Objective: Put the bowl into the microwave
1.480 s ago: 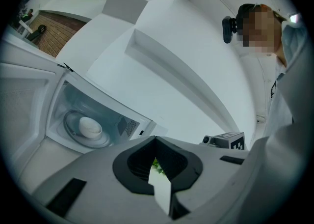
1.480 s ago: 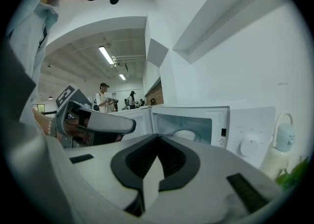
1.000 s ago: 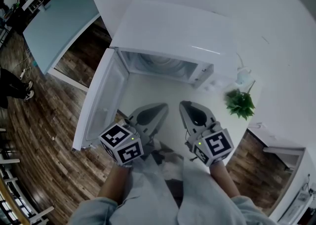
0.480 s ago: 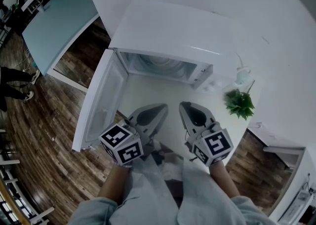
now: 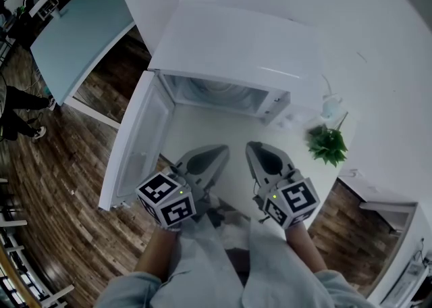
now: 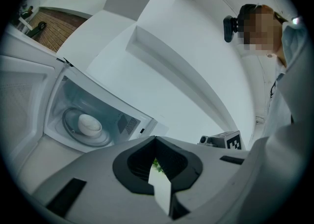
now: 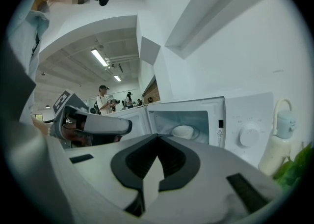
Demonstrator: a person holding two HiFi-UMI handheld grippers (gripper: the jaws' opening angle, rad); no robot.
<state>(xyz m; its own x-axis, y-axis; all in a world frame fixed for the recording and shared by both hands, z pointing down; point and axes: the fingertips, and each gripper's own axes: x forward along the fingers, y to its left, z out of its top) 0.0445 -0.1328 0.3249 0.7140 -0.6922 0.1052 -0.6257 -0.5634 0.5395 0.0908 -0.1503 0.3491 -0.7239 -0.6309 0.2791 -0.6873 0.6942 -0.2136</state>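
The white bowl [image 6: 90, 125] sits upside-up on the glass turntable inside the open white microwave [image 5: 233, 46]; it also shows in the right gripper view as the bowl [image 7: 183, 131] in the cavity. The microwave door [image 5: 137, 139] is swung wide open to the left. My left gripper [image 5: 219, 149] and right gripper [image 5: 251, 145] hover side by side over the counter [image 5: 202, 124] in front of the microwave, pulled back from it. Both are shut with nothing between their jaws.
A small green plant [image 5: 329, 141] and a pale spray bottle [image 5: 332, 103] stand to the right of the microwave. The wooden floor [image 5: 54, 165] lies beyond the counter's left edge. A blue table [image 5: 77, 26] stands far left. People stand in the background [image 7: 104, 99].
Both grippers have drifted very slightly toward me; the bowl and door have not moved. A person's legs at the far left have shifted.
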